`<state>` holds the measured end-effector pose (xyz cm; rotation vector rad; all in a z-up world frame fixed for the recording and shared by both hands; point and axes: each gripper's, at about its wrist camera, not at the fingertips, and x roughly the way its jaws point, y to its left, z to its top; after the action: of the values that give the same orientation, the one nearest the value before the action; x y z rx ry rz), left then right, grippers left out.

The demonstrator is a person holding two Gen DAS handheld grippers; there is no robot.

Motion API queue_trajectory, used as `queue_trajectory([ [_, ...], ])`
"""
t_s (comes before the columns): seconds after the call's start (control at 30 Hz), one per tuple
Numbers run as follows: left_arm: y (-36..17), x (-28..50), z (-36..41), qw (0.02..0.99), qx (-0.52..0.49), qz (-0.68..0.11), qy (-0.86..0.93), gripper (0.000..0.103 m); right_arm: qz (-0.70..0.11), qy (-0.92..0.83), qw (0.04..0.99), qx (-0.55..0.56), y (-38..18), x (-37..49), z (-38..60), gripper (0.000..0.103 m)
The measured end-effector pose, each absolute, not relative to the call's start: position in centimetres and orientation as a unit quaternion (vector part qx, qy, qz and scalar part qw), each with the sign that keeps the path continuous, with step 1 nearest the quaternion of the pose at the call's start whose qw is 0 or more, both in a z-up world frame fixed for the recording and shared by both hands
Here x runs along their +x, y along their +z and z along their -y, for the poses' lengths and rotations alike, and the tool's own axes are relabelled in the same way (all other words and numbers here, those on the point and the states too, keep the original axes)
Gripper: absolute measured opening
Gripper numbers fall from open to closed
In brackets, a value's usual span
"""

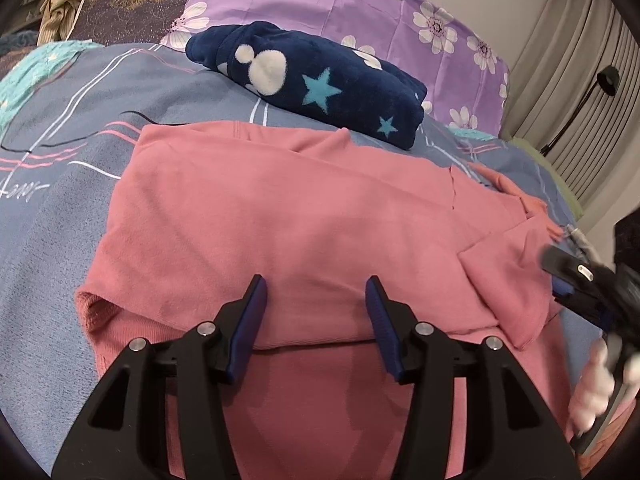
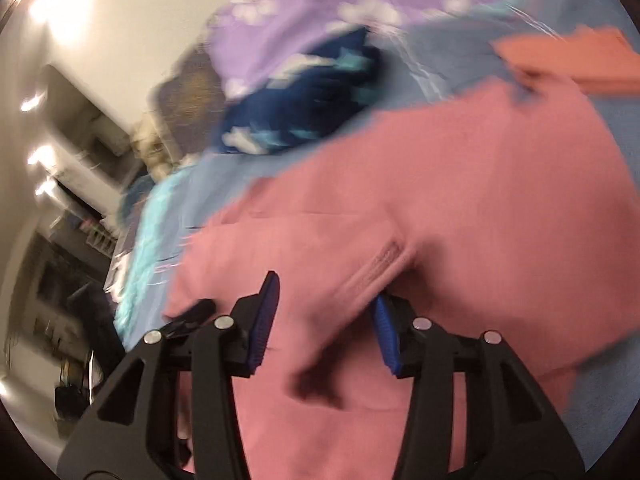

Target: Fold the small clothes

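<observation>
Garments: one pink top (image 1: 280, 216), one navy fleece (image 1: 320, 80); left gripper (image 1: 316, 304) agape, right gripper (image 2: 326, 300) seemingly too.

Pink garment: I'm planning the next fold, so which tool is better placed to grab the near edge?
Left, probably. The left tool sits open over the pink garment, squarely above its near folded edge. The right tool is off at the side, its view blurred.

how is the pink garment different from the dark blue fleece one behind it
The pink knit garment is plain in colour; the dark blue fleece garment carries white shapes and light blue stars. The pink one lies spread out, only partly folded, close to the camera; the blue one is already folded into a compact bundle farther back, by the purple floral pillow. Both rest on the blue-grey bedspread.
</observation>
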<state>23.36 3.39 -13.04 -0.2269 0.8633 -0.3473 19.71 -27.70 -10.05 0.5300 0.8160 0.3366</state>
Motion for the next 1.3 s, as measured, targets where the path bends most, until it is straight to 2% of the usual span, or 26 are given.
queue_trajectory([
  [0.1,-13.0,23.4,-4.2,0.882,-0.139,-0.411,-0.183,0.053,-0.359,0.286,0.879,0.129,-7.8,17.5,22.7,0.046],
  [0.2,-12.6,23.1,-4.5,0.874,-0.16,-0.406,-0.212,0.053,-0.361,0.29,0.885,0.05,-7.8,15.9,21.1,0.05],
  [0.33,-11.8,22.7,-3.3,0.837,-0.207,-0.409,-0.297,0.054,-0.397,0.265,0.874,0.088,-10.3,16.3,23.2,0.052],
  [0.47,-12.1,22.7,-1.7,0.817,-0.212,-0.431,-0.318,0.057,-0.426,0.252,0.86,0.129,-12.9,16.9,24.3,0.052],
  [0.83,-10.8,21.5,-2.2,0.829,-0.19,-0.43,-0.305,0.062,-0.42,0.256,0.862,0.124,-13.3,16.8,23.9,0.056],
  [1.03,-12.0,21.8,0.0,0.81,-0.17,-0.466,-0.312,0.062,-0.419,0.255,0.863,0.118,-12.9,16.3,23.9,0.056],
  [1.2,-10.8,21.0,-0.4,0.819,-0.175,-0.439,-0.327,0.062,-0.419,0.258,0.862,0.122,-13.0,16.3,24.0,0.057],
  [1.3,-10.3,20.2,-0.2,0.83,-0.146,-0.417,-0.34,0.067,-0.419,0.259,0.862,0.123,-13.0,16.4,24.0,0.057],
])
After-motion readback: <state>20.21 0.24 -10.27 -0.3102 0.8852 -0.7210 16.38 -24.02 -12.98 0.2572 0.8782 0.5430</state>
